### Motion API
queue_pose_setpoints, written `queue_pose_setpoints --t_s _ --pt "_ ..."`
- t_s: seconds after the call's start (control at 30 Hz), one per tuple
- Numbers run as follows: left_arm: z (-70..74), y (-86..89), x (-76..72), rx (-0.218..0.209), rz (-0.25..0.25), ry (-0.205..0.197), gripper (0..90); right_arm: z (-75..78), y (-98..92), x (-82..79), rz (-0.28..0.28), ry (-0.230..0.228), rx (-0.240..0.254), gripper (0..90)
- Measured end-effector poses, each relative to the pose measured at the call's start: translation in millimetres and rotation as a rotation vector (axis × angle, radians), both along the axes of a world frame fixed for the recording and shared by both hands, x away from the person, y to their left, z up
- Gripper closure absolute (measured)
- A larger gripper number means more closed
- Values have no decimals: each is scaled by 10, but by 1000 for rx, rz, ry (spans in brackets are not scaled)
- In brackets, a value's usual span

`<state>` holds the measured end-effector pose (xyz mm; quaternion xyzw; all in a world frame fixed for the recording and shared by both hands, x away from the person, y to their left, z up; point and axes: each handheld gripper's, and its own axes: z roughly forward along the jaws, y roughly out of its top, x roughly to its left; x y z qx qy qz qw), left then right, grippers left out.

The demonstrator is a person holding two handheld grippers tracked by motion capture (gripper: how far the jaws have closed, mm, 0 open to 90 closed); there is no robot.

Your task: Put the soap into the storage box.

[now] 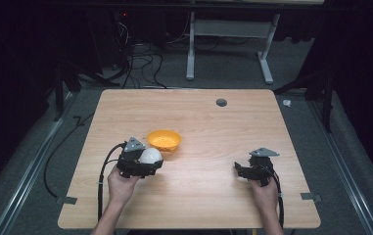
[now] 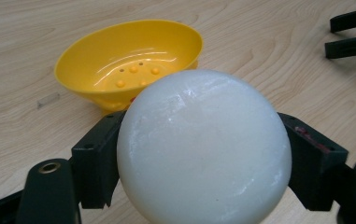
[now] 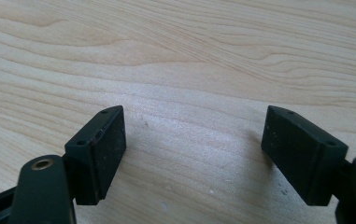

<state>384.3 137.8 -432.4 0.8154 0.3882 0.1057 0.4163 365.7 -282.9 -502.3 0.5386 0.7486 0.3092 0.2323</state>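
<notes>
White, matte ball (image 2: 203, 149) sits clamped between the jaws of the left hand-held gripper (image 1: 142, 164), at the near-left part of the counter (image 1: 213, 127), just beside the yellow bowl (image 2: 129, 63). Bowl is upright, has small bumps and holes in its floor, nothing in it. Ball is not yet over the rim.

Risk, as judged: the ball is smooth and round and wider than the jaw pads, which catch it only at its sides. A tilt or a slight easing of the squeeze could let it roll out and off across the counter. The bowl looks light and shallow; a knock on its rim could tip or push it.

Right hand-held gripper (image 1: 245, 171): jaws wide apart, holding nothing, low over bare wood at the near-right, well apart from ball and bowl.
</notes>
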Motion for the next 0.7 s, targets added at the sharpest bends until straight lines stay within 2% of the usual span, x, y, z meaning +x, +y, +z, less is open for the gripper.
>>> queue_pose_setpoints --t_s 0.1,0.33,0.7 --pt "37 -5 20 13 0 -7 240 0 0 0 0 0 1 228" --pt "104 -11 66 3 -7 -10 241 0 0 0 0 0 0 228" --pt "138 -5 128 21 1 -12 241 -1 -1 0 1 -1 -1 228"
